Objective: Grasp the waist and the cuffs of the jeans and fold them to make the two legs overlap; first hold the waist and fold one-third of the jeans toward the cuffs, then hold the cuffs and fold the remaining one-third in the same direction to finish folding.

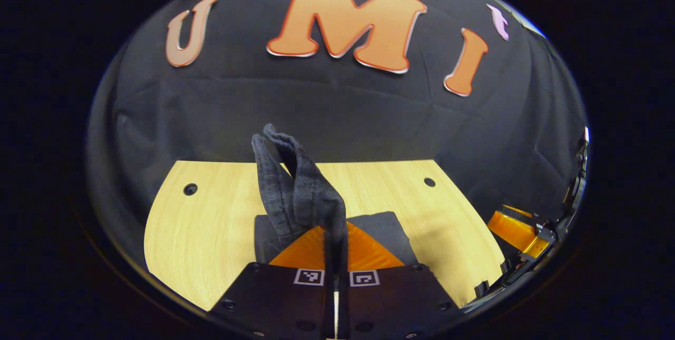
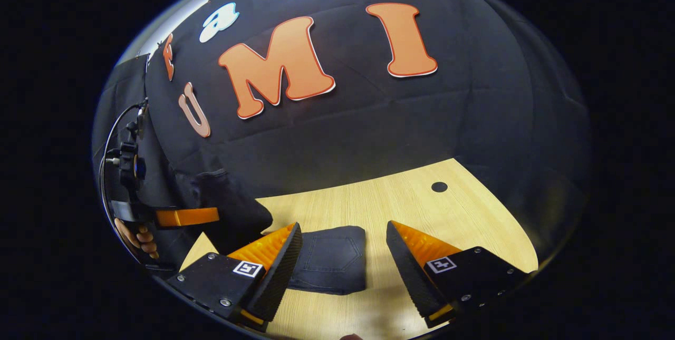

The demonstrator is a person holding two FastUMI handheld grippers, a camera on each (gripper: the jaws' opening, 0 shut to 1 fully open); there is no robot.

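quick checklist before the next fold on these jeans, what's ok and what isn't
1. Left gripper shut on the jeans: ok, the fabric stands up from between its closed fingers.
2. Right gripper holding fabric: not ok, its jaws are wide open with nothing between them.
3. Folded part lying flat on the table: ok, a back pocket faces up.
4. Which end the left gripper holds, waist or cuffs: cannot tell.
5. Legs lined up: cannot tell.

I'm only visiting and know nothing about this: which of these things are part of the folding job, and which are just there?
Part of the job:
- jeans
- left gripper, shut on a fold of the jeans
- right gripper, open above them

Just there:
- wooden table
- holes in the table
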